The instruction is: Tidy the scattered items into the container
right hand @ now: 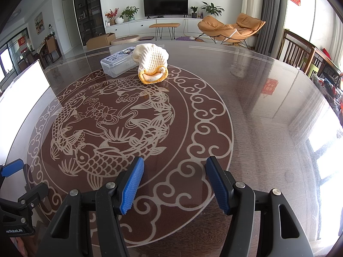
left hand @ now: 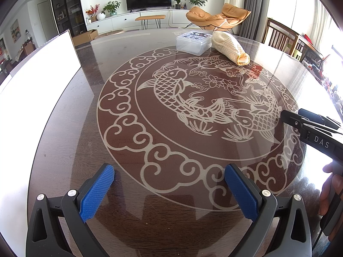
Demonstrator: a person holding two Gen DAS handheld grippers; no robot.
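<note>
**Both grippers empty above the table**

The left gripper [left hand: 169, 190] and right gripper [right hand: 174, 184] hang with jaws spread – holding nothing. Far across the glass table [right hand: 257, 117], the knitted item [right hand: 151, 63] touches, it seems, the clear plastic container [right hand: 116, 64].

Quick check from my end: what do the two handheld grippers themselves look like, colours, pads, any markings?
Both match: black plastic bodies, silver round pivot bolts, and fingers faced with ribbed blue pads. The left gripper shows a label ending "enRobot.AI" in the right wrist view. The right gripper carries white "DAS" lettering, seen from the left wrist view, where part of a hand shows at its handle.
</note>
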